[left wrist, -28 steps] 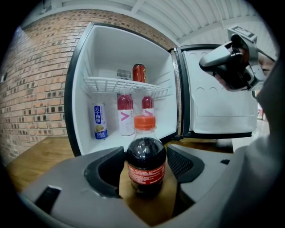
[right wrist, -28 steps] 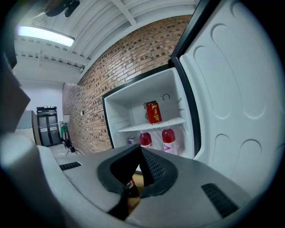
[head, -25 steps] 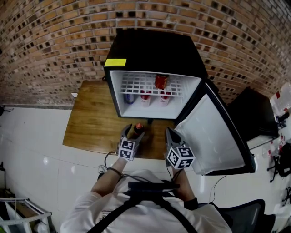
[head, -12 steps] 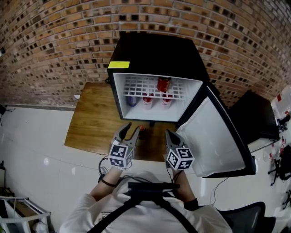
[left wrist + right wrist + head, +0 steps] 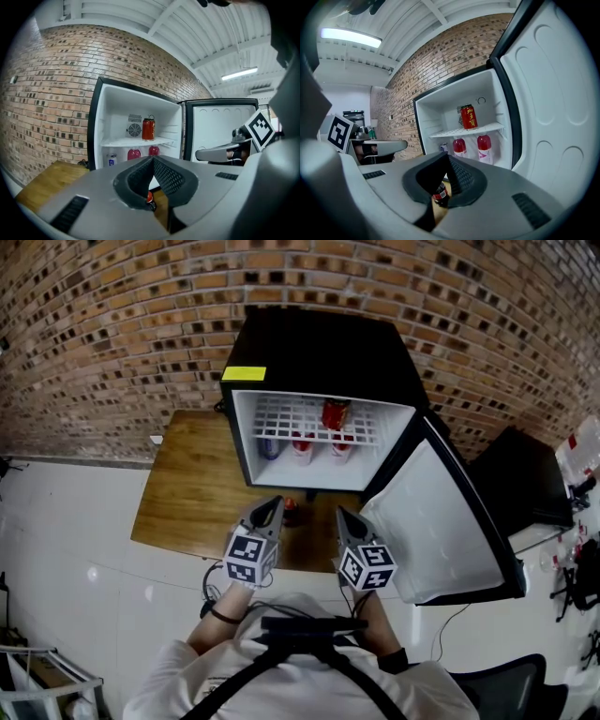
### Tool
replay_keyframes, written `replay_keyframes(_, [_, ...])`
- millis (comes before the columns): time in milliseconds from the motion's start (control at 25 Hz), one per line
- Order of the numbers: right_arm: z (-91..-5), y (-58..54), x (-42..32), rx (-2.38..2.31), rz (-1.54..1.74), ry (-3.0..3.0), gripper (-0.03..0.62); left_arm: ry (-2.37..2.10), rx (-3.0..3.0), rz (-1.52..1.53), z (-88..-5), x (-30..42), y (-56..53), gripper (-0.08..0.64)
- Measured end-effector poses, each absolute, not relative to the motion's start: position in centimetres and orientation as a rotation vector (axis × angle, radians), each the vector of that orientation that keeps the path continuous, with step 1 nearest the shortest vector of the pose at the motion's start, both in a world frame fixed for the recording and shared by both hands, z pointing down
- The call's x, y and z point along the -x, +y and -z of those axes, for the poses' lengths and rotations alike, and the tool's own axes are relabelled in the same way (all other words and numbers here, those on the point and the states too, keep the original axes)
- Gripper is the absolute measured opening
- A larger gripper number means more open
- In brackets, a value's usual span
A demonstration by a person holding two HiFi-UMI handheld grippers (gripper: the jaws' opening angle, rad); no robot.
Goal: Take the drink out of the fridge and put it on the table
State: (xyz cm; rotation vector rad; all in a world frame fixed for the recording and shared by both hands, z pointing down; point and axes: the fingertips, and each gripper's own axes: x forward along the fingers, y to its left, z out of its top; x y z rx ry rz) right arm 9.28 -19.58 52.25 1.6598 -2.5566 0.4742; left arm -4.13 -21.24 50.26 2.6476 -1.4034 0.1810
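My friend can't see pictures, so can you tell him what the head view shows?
A person looks down at a small black fridge on a wooden table, its door swung open, drinks on its shelves. A little bottle stands on the table in front. The left gripper, jaws just closed on nothing, and the right gripper hover near it.

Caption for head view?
Drink bottle stands on wooden table before open fridge; left gripper, jaws just closed empty, beside shut right gripper.
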Motion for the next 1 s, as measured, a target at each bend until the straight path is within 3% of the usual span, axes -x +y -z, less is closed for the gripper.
replay_keyframes(1000, [-52.1, -19.0, -8.9, -1.641, -0.417, -2.545, 0.012, -1.377, -2.598, -0.227, -51.7, 3.6, -20.5, 0.002])
